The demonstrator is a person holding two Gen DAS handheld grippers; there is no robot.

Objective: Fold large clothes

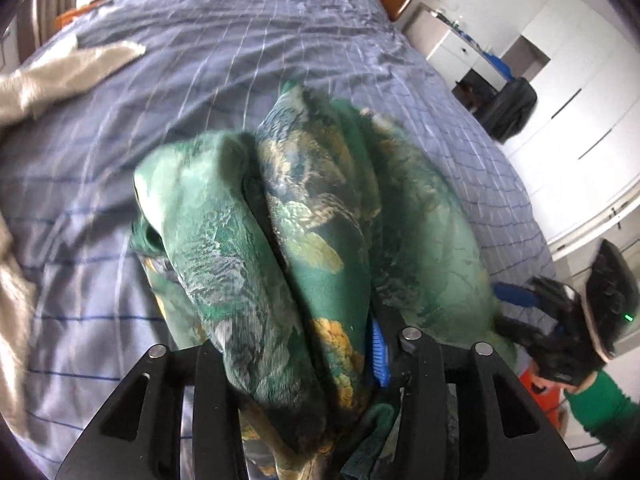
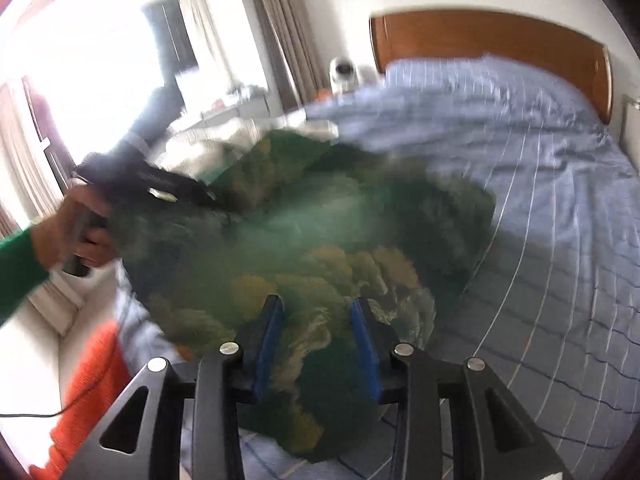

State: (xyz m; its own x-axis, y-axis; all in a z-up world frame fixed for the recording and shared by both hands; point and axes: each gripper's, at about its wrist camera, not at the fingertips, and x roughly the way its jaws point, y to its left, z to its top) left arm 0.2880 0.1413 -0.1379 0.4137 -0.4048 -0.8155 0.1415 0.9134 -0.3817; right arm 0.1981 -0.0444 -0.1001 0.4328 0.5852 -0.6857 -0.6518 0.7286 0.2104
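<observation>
A large green garment (image 1: 304, 216) with a yellow and blue floral print hangs bunched over the blue checked bed (image 1: 224, 40). My left gripper (image 1: 316, 356) is shut on a thick fold of it; one blue pad (image 1: 380, 356) shows beside the cloth. In the right wrist view the same garment (image 2: 320, 232) is blurred and spreads over the bed edge. My right gripper (image 2: 318, 340) holds cloth between its blue pads (image 2: 268, 340), the jaws standing a hand's width apart. The right gripper also shows in the left wrist view (image 1: 576, 320), and the left gripper in the right wrist view (image 2: 160, 188).
A beige garment (image 1: 52, 76) lies on the bed's left side. A wooden headboard (image 2: 500, 36) stands at the far end. White wardrobes (image 1: 580, 92) and a dark chair (image 1: 512, 108) stand to the right. An orange item (image 2: 92, 384) lies on the floor by the bed.
</observation>
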